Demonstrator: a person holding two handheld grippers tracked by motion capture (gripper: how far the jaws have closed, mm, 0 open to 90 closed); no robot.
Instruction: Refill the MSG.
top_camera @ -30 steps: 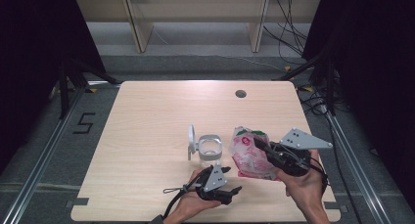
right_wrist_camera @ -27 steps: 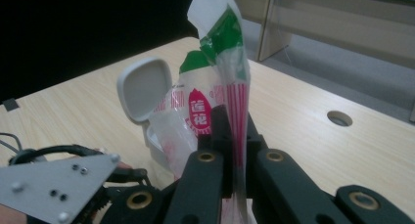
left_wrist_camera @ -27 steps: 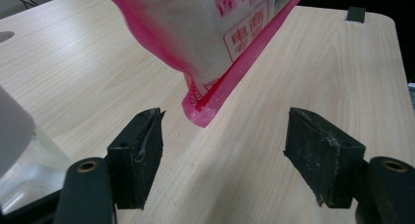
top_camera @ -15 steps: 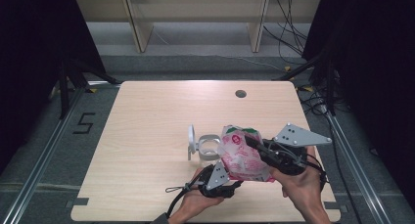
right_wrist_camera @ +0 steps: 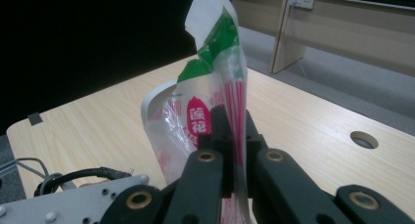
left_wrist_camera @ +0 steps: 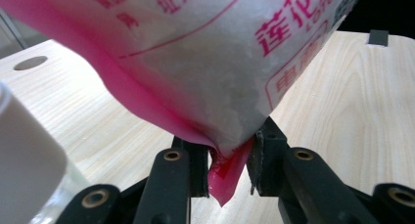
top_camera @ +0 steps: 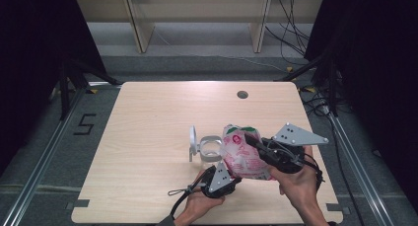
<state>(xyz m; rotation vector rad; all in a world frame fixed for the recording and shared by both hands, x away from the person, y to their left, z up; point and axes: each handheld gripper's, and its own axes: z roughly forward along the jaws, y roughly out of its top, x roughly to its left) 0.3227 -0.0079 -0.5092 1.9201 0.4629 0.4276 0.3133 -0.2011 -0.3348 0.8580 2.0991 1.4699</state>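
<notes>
The work in hand looks like pouring a bag's white grains into a jar. The pink-and-white bag (top_camera: 243,157) is off the table (top_camera: 148,127), just right of centre at about five o'clock, carried between the two tools. The right gripper (top_camera: 251,141) has its jaws clamped together on the bag's flattened upper edge, near the green top, which is torn open. The left gripper (top_camera: 230,177), at six o'clock under the bag, has just been closing its jaws; in the left gripper view the bag's pink bottom corner (left_wrist_camera: 226,177) sits between them, pinched or nearly so. The glass jar (top_camera: 210,149) stands open at the bag's nine o'clock, just beside it, its white lid (top_camera: 193,139) standing on edge next to it. Judged from this, the grasp is secured but tipping and emptying the bag into the jar remain.
</notes>
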